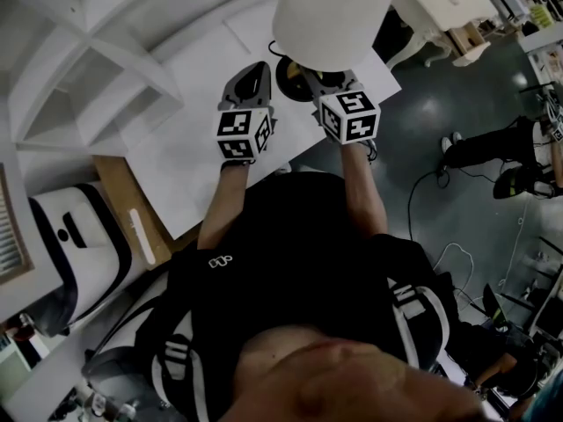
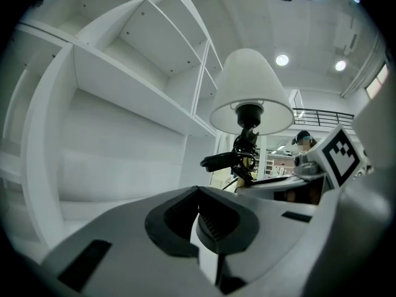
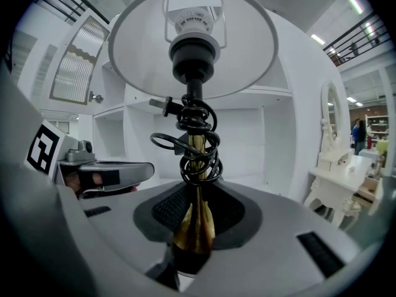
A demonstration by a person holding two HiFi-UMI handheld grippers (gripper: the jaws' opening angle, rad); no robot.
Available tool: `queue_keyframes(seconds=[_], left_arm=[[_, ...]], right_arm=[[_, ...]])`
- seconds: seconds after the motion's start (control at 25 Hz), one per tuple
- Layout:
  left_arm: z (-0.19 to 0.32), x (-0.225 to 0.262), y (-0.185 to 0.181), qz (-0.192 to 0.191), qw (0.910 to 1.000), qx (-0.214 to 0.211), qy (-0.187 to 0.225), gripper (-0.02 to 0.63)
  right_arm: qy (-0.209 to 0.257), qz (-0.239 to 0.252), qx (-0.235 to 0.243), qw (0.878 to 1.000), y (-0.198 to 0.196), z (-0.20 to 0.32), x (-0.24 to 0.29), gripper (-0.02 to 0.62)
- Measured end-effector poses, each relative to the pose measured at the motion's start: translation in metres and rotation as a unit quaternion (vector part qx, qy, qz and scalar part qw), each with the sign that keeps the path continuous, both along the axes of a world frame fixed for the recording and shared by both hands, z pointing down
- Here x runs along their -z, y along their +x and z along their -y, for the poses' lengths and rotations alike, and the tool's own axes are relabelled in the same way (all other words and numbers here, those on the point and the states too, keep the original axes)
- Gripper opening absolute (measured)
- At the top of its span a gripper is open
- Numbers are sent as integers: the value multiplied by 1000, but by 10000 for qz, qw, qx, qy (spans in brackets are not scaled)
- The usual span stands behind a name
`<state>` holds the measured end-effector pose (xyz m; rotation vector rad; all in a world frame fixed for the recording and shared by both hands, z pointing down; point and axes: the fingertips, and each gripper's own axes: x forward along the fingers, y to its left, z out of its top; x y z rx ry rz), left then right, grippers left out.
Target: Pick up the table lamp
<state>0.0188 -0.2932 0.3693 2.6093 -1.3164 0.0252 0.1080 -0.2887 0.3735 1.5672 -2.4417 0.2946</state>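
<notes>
The table lamp has a white cone shade, a brass stem and a black cord coiled round the stem. My right gripper is shut on the lower stem, and the lamp stands upright in it under the shade. In the head view the right gripper is just right of the lamp's dark round base; I cannot tell if the base touches the white table. My left gripper is shut on nothing, left of the lamp and apart from it. It also shows in the head view.
White open shelving stands behind and left of the table. A white dressing table is off to the right. A person's legs are on the dark floor at right. A white and black appliance sits at the near left.
</notes>
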Motion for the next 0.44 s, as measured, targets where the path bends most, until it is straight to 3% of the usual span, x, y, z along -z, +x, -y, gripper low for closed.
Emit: queue_keyframes(seconds=[0.44], left_arm=[[4,-4,-5,27,10000,18,-48,11]], right_arm=[[-32,-42,0,10000,-3,5,-4,103]])
